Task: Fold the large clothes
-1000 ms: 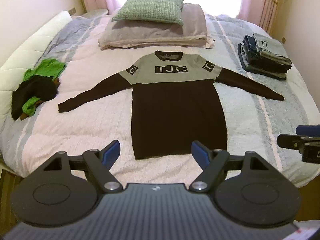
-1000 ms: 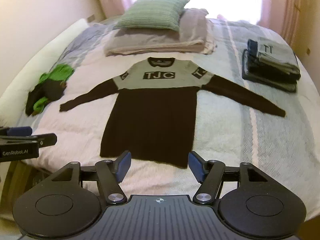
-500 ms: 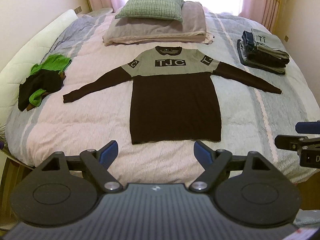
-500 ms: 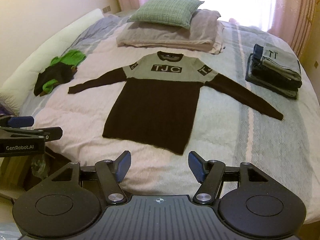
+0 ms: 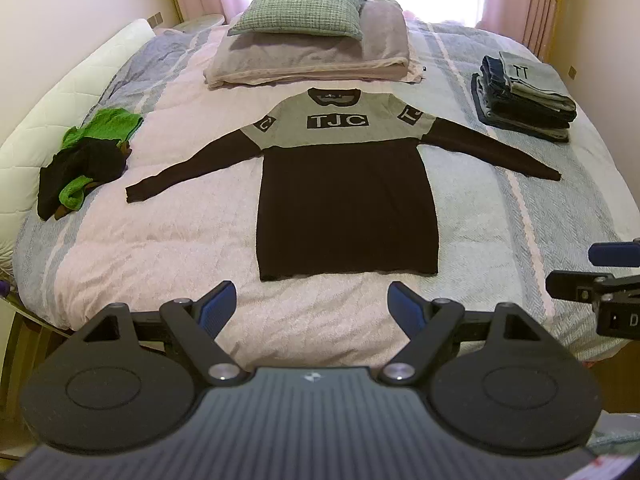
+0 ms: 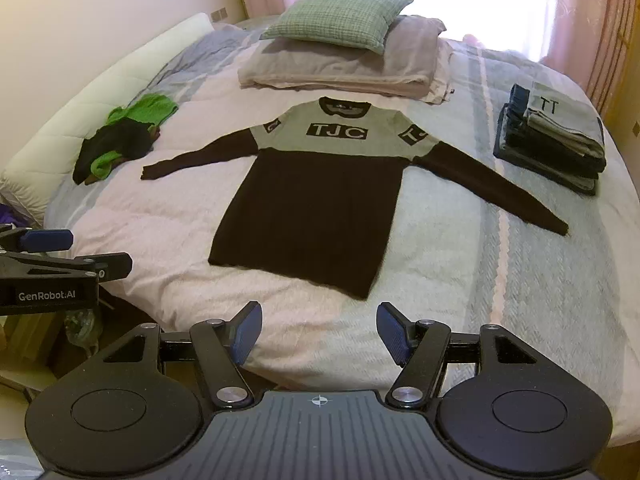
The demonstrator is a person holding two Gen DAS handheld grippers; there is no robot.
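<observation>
A long black sweater with a grey yoke marked "TJC" lies flat on the bed, both sleeves spread out and its hem toward me. My left gripper hangs open over the bed's near edge, short of the hem, with nothing between its blue pads. My right gripper is open too, just short of the hem's right corner. Each gripper shows at the edge of the other's view: the right gripper at the far right, the left gripper at the far left.
A stack of folded clothes sits at the bed's right side. A crumpled green and black pile lies at the left. Pillows are at the head, with curtains and a bright window behind.
Both grippers have drawn back and risen, so the sweater looks smaller and farther away. The bed's near edge and the floor beside it now show in the right wrist view.
</observation>
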